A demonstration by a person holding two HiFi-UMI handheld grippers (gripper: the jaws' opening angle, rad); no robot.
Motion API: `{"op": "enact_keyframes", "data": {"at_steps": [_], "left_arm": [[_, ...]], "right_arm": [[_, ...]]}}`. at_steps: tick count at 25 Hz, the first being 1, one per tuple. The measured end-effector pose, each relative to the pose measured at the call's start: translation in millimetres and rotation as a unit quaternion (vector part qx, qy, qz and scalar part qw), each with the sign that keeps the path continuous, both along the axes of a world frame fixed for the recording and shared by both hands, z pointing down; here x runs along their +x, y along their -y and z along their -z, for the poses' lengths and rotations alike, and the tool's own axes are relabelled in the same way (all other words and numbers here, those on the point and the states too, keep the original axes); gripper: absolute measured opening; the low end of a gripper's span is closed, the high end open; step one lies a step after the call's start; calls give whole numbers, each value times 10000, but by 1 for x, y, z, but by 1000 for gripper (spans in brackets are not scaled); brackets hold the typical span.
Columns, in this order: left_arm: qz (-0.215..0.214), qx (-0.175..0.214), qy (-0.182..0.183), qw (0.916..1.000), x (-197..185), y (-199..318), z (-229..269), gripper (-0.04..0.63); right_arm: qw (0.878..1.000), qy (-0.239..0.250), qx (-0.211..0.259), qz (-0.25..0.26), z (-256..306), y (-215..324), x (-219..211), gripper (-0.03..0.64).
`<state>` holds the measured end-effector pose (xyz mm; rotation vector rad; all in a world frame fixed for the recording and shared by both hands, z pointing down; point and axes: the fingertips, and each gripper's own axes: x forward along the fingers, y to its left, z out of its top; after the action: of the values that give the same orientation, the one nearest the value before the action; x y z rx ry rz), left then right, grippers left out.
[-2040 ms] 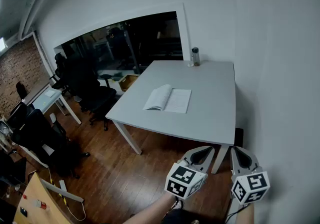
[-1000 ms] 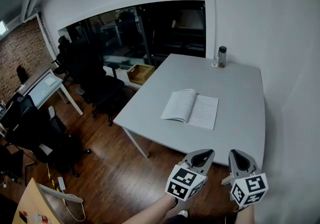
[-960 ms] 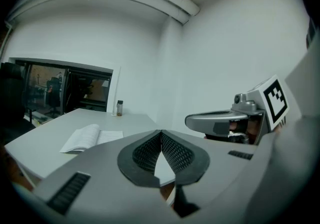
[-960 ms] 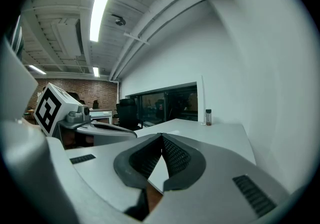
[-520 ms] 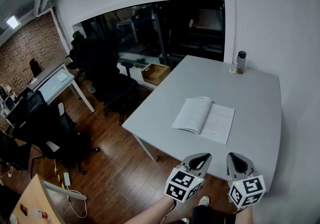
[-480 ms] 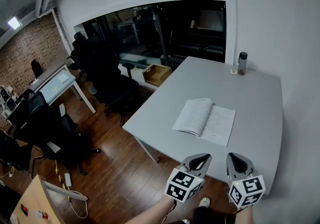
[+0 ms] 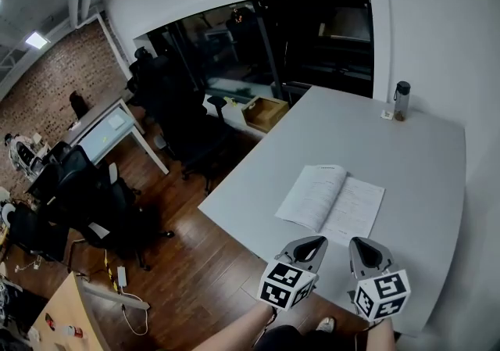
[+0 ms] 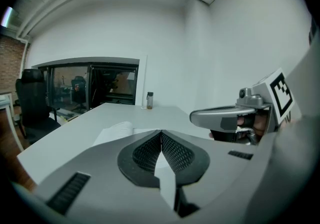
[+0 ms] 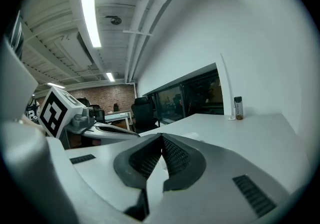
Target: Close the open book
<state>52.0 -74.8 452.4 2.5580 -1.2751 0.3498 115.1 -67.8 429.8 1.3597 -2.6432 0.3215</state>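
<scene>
Book lies open right of centre on the grey table, just above both claws; left gripper and right gripper are pressed together, empty, likely lined up to flip it

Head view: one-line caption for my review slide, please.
Left gripper and right gripper, both shut and empty, point at the open book lying on the grey table.

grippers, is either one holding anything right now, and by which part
Nothing is held. The left gripper and the right gripper both have their jaws shut on nothing. The open book lies untouched on the table ahead of them.
</scene>
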Motion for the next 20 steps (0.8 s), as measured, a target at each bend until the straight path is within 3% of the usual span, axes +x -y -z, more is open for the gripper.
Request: {"op": "enact_keyframes", "data": {"at_steps": [8, 20], "left_arm": [[154, -33, -100, 9998, -37, 58, -4, 5], [-996, -252, -253, 9944, -61, 134, -34, 5]], "right_arm": [[9998, 63, -77, 157, -11, 49, -36, 3], [9924, -223, -398, -1145, -23, 107, -62, 3]]}}
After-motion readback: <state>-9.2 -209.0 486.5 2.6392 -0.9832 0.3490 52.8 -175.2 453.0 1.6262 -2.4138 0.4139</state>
